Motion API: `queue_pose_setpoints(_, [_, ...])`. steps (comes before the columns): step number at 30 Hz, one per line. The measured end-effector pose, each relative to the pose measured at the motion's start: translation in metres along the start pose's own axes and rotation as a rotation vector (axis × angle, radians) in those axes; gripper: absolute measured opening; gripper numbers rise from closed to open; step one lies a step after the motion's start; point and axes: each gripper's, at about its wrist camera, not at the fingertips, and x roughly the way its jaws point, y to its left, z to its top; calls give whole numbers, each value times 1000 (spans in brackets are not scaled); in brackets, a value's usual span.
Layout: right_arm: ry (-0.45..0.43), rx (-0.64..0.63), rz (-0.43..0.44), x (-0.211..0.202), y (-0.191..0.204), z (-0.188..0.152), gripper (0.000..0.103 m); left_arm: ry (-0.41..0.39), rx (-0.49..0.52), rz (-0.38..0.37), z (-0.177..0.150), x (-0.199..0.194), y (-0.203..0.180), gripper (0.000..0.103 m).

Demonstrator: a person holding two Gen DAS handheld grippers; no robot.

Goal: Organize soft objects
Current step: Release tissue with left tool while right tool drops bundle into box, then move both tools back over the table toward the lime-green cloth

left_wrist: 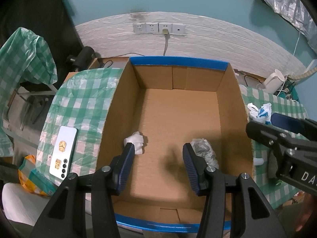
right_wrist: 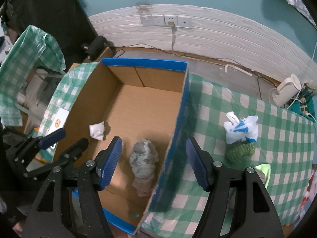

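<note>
A crumpled white cloth wad [left_wrist: 135, 142] and a grey-white rolled bundle [right_wrist: 144, 162] lie apart on the floor of the open cardboard box [left_wrist: 126, 103], low in frame. My left claw [left_wrist: 158, 158] and right claw [right_wrist: 153, 161] both gape, holding nothing. A white plastic bag [right_wrist: 241, 129] sits on the bench right of the box.

"DA" on right tool [left_wrist: 263, 127]
</note>
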Motion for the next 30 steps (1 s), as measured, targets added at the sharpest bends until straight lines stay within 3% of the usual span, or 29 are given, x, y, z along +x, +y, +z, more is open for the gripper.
queue_pose_setpoints(11, [-6,55,-16,-12,-32,-11,69,2,42,-12,2,-4,-29,53])
queue_pose_setpoints(15, [-15,69,-21,-17,-45,-17,69,-10,63,-21,3,-7,-39,58])
queue_pose_setpoints(30, [-2,188,-77,-28,-114,-50,69,7,131,-60,0,-8,-93,61])
